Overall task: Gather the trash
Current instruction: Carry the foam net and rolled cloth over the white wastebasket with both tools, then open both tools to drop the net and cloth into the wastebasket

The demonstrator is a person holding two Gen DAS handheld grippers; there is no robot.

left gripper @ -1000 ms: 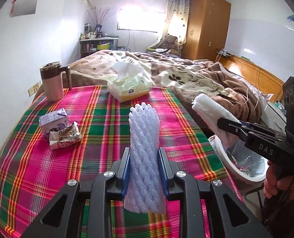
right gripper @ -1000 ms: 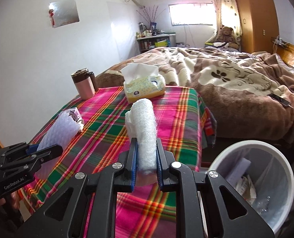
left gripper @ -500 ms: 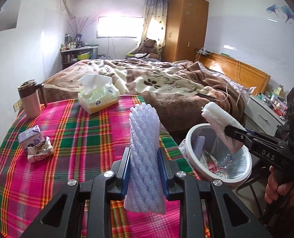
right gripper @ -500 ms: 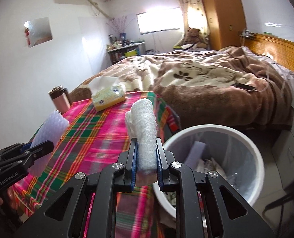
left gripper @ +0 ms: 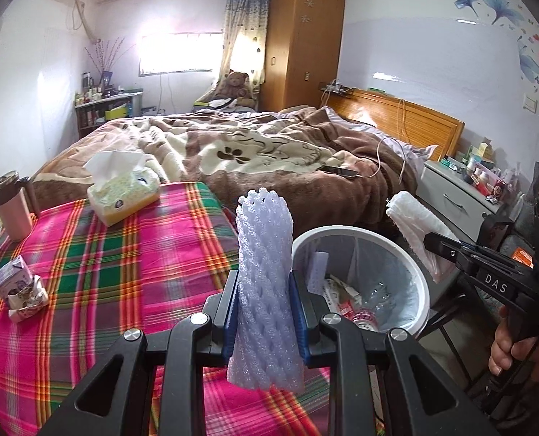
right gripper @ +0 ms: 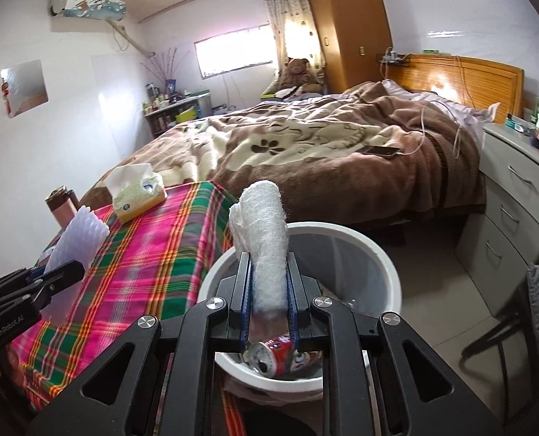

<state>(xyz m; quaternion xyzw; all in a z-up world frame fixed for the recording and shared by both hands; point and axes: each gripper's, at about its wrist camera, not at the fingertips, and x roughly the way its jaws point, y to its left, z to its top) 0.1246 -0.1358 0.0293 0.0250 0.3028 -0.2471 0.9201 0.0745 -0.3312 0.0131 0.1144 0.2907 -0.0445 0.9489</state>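
My left gripper (left gripper: pixel 265 305) is shut on a pale purple foam net sleeve (left gripper: pixel 264 276), held upright over the plaid table's right edge, beside the white trash bin (left gripper: pixel 420 283). My right gripper (right gripper: pixel 268 290) is shut on a white fibrous wad (right gripper: pixel 265 243), held right above the bin (right gripper: pixel 389 269). The bin holds a red can (right gripper: pixel 276 354) and other litter. The right gripper and wad also show in the left wrist view (left gripper: pixel 414 229), at the bin's far right rim. A small purple carton with a crumpled wrapper (left gripper: pixel 20 287) lies on the table's left.
A tissue box (left gripper: pixel 122 190) and a brown mug (left gripper: pixel 11 205) stand on the plaid tablecloth (left gripper: pixel 105 276). A bed with a brown blanket (left gripper: pixel 269 156) lies behind. A white nightstand (right gripper: pixel 516 200) and a dark chair frame (right gripper: pixel 505 327) are to the right.
Both grippers have swung right from over the table toward the bin. The right gripper with the wad now hangs over the bin's opening; the left one has come beside it.
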